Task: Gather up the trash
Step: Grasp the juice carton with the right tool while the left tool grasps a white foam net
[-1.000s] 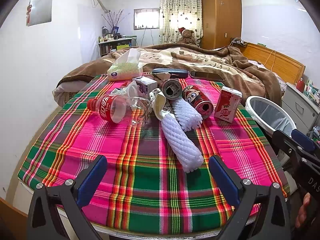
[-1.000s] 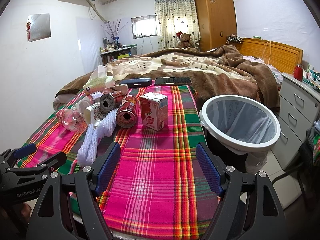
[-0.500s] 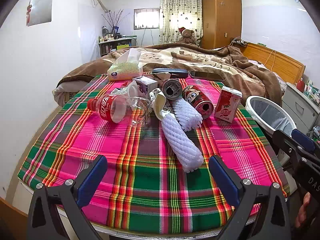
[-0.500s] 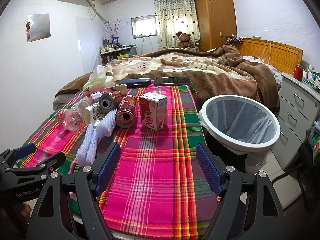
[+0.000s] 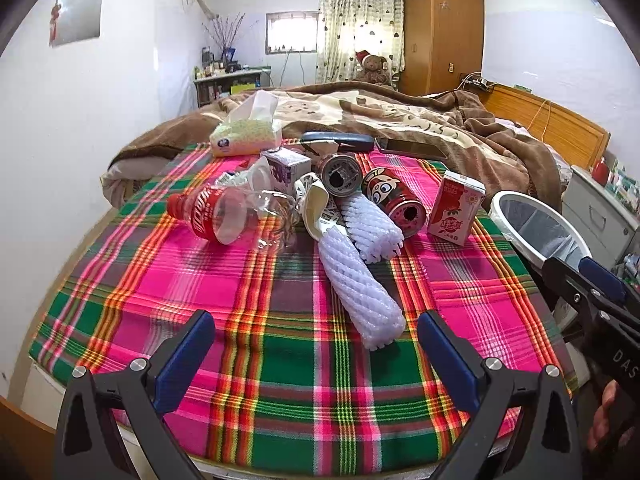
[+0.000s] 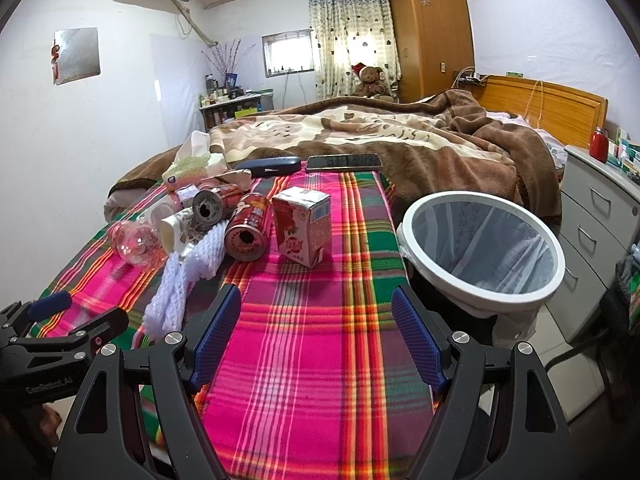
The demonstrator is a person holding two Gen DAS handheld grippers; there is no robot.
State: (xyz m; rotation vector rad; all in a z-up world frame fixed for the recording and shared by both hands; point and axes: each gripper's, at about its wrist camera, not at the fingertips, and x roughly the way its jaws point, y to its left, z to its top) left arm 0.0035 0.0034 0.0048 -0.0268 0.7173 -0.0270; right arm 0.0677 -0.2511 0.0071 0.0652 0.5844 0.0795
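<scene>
Trash on plaid surface (image 5: 200, 280): clear bottle (image 5: 228, 216), red label with white script, unreadable; red can (image 5: 394, 202) with cartoon face; second can (image 5: 342, 174); red-and-white carton (image 5: 456, 208), Chinese characters illegible; purple carton (image 5: 288, 168); two white foam net sleeves (image 5: 360, 288). White-rimmed bin (image 6: 484, 248) beside the surface's right edge. Right tongs' body reads "DAS", left "GenRobot.AI". Nothing has shifted from earlier frames. Left tongs (image 5: 316, 356) and right tongs (image 6: 316, 336): wide apart, empty, hovering above the near cloth, touching nothing.
</scene>
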